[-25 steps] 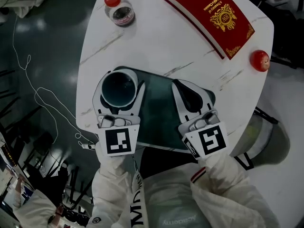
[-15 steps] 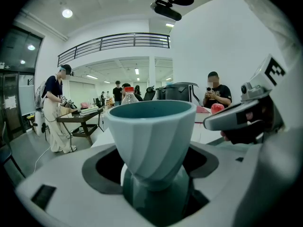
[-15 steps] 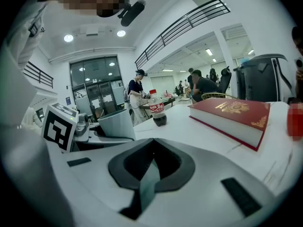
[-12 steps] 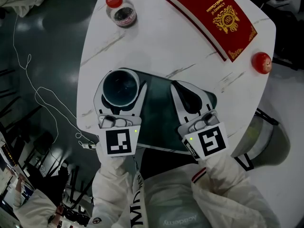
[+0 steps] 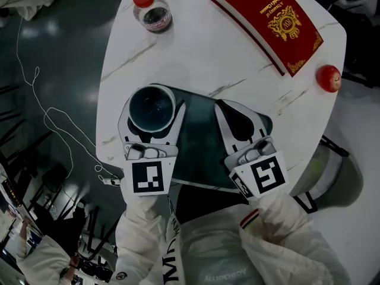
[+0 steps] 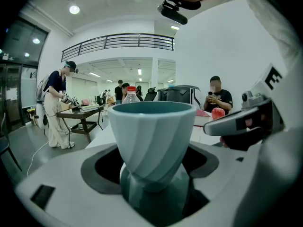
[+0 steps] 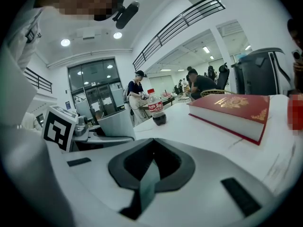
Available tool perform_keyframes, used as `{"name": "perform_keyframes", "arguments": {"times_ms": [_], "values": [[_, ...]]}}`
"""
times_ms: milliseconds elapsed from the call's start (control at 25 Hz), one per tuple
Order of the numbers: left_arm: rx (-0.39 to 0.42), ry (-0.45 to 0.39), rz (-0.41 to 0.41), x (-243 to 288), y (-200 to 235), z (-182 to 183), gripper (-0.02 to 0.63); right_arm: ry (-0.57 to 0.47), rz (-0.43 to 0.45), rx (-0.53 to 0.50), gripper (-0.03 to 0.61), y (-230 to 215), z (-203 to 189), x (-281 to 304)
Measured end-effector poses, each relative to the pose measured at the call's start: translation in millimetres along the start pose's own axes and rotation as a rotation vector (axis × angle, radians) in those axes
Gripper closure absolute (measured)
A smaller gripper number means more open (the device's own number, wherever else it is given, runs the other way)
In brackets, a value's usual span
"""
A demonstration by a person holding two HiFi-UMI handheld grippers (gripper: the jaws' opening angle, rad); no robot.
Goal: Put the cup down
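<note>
- Left gripper (image 5: 152, 111) is clamped on the cup (image 5: 151, 104), one jaw on each side of it; right gripper (image 5: 224, 105) is seen with jaws together at the tips and nothing between them.
- Cup is held at the left end of a dark green mat (image 5: 199, 138), in the lower left part of the white table (image 5: 196, 58). Whether its foot touches the mat cannot be told.
- Pale grey-teal walls with slanting ribs are seen, narrowing to a small foot; the inside is dark teal.
- Table edges lie near the cup on the left and below. Bare white surface is left above the mat, up to the bottle (image 5: 152, 15) at upper left and the red book (image 5: 268, 18) at upper right.
- A red ball-like thing (image 5: 328, 78) sits at the right edge.
- Ribs and foot are shown only in the left gripper view; the head view looks down into the cup.
</note>
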State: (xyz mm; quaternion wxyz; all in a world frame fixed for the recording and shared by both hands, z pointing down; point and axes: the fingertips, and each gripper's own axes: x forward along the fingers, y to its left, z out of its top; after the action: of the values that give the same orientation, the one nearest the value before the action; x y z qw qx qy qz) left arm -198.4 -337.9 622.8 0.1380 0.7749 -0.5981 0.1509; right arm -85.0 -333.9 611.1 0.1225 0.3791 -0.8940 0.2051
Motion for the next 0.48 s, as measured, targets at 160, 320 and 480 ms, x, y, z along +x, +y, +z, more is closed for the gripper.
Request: {"name": "perform_keyframes", "arguments": {"times_ms": [160,320,480], "values": [[0.025,0.011,0.007,2.0,-1.8,-1.7,0.238,0.0,0.007,0.001,0.573,1.6,-0.5,0.1],[0.033,0.018,0.022,2.4,0.0,-2.0,0.238,-0.005,0.006,-0.001,0.574,0.1,2.2,-0.9],[0.025,0.034,0.036,3.3,1.5,-4.4,0.236,-0.003,-0.005,0.014,0.573,-4.4,0.3,-3.7]]}}
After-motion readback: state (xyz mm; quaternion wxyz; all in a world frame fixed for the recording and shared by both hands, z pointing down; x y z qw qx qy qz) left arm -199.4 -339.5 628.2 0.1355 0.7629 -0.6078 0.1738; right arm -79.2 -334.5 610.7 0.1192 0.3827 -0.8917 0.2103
